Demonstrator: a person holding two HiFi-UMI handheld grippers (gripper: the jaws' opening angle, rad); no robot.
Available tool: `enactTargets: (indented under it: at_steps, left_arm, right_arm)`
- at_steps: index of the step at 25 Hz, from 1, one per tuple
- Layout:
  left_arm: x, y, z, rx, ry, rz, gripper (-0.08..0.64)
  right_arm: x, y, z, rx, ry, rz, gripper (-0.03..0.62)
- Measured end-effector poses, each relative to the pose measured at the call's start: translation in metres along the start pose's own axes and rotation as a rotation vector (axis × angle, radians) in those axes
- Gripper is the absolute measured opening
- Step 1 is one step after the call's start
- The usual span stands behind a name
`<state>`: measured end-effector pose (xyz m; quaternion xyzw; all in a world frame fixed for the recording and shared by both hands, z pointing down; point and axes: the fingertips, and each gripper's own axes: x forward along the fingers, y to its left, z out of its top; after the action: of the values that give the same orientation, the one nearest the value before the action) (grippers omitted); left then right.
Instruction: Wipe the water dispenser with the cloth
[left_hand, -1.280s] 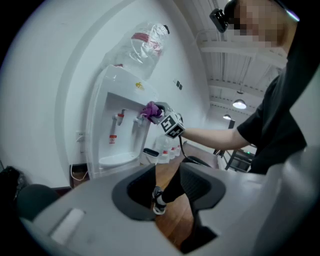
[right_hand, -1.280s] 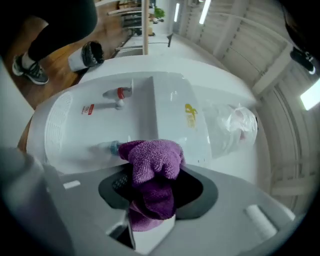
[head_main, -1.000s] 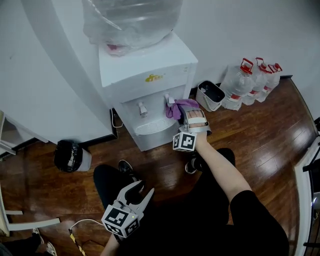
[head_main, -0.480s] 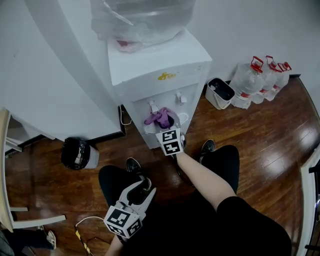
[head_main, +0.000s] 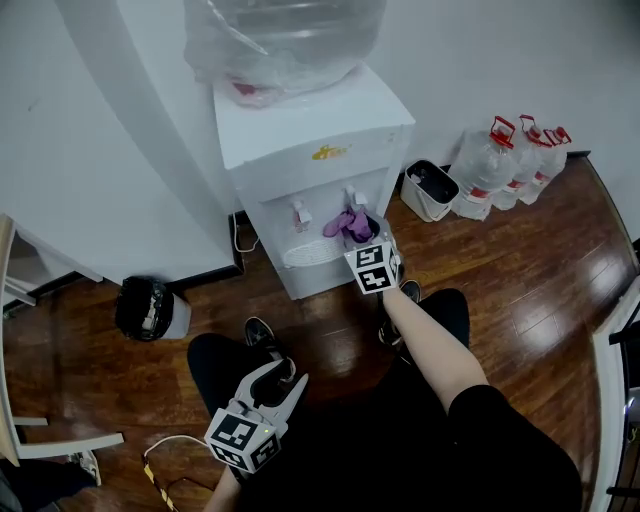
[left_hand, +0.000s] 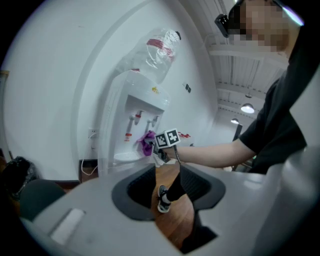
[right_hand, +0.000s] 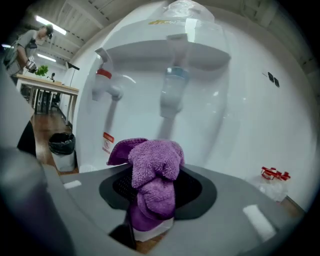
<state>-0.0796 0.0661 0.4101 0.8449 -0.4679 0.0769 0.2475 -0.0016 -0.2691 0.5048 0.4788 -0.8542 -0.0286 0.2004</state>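
While my right claw (head_main: 360, 240) was clamped on the purple cloth (right_hand: 154, 172), the bunched towelling filled the gap between its jaws. It hid the pads, so only the folds spilling over them showed. The claw held the cloth in the recess of the white water dispenser (head_main: 300, 150), below the blue tap (right_hand: 173, 95) and off to one side of the red tap (right_hand: 107, 82). Whether the cloth actually touched the back wall I could not be sure, since the bundle blocked that spot.

There were two taps in all, over one drip tray (head_main: 308, 254). One plastic-wrapped bottle (head_main: 280, 45) sat on top of the dispenser, its upper part cut off by the edge of the head view.

My left claw (head_main: 278, 382) hung low by my knee, well apart from the dispenser. Its jaws were partly spread and gripped nothing. Through the gap I saw only the wooden floor (head_main: 540, 270) and one of my shoes (left_hand: 161, 199).

Against the wall to the right stood three water jugs (head_main: 482, 165) with red caps, overlapping so that the far two were half hidden. One small white bin (head_main: 428, 190) stood just beside them. One black-bagged bin (head_main: 143, 308) stood to the left of the dispenser.

In the right gripper view one person (right_hand: 30, 40) stood far off by a tabletop (right_hand: 50, 89), too small to make out further.
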Motion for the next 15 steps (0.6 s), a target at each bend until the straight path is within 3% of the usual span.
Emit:
enactTargets:
  at_steps: [3,6,11,13,15]
  left_arm:
    - [0.002,-0.003,0.007,0.005,-0.007,-0.004,0.173]
    - [-0.002,-0.004,0.007,0.021,-0.018,0.002,0.173]
    - [-0.004,0.012,0.004,-0.049,-0.037,0.021,0.173]
    - [-0.001,0.028,0.0,-0.06,-0.036,0.028,0.173]
    - [-0.004,0.038,0.002,-0.077,-0.032,0.031,0.173]
  right_arm:
    - [-0.003,-0.018,-0.021,0.072,0.049,-0.04,0.173]
    - [0.007,0.027,-0.042,0.193,0.137,0.032,0.175]
    - [0.009,0.16,-0.011,0.148,0.104,0.282,0.175]
    - [0.019,0.17,-0.008,0.152,0.102,0.293,0.175]
    - [0.023,0.148,-0.026,0.178,0.14,0.25,0.175]
